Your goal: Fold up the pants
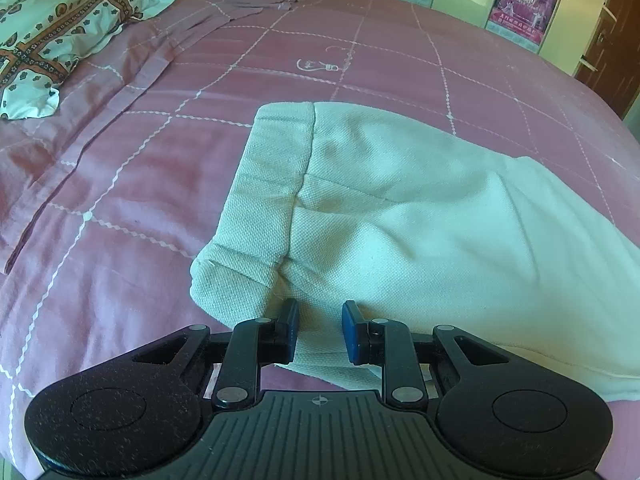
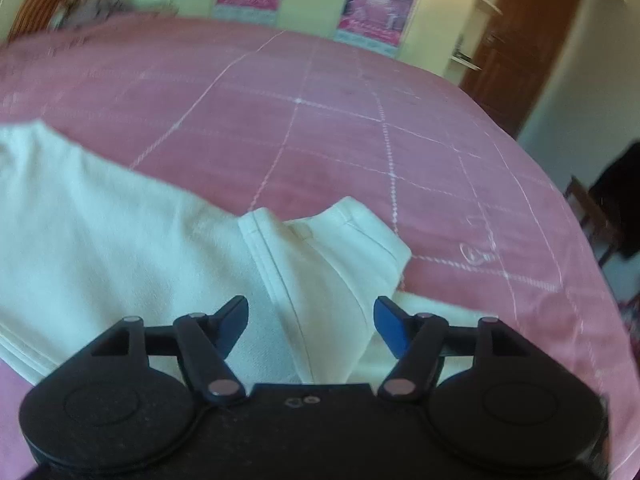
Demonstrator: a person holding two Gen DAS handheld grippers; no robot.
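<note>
On the pink bedspread point(image 1: 132, 184) with its thin white grid lines lie the white pants point(image 1: 400, 208), spread across the near part of the bed. From the left wrist view, their waistband end sits to the left, with a seam running down beside it, and the fabric runs off toward the right edge of the picture.

At the near edge of that cloth, the left gripper point(image 1: 320, 330) has its 2 blue-padded fingers point(image 1: 354, 332) standing a narrow gap apart, with a strip of the pants' fabric lying between them. Whether the pads actually press on the cloth cannot be told.

Over the other end of the pants point(image 2: 120, 232), the right gripper point(image 2: 310, 320) holds its fingers point(image 2: 390, 326) wide apart. The cloth beneath them shows folded hems and a stitched seam, and the pads touch nothing. That view is somewhat blurred.

Beyond the pants, a patterned pillow point(image 1: 52, 36) rests at the far left of the bed. Posters point(image 1: 524, 4) hang on the pale wall behind, and a brown wooden door point(image 2: 524, 40) stands at the right.
</note>
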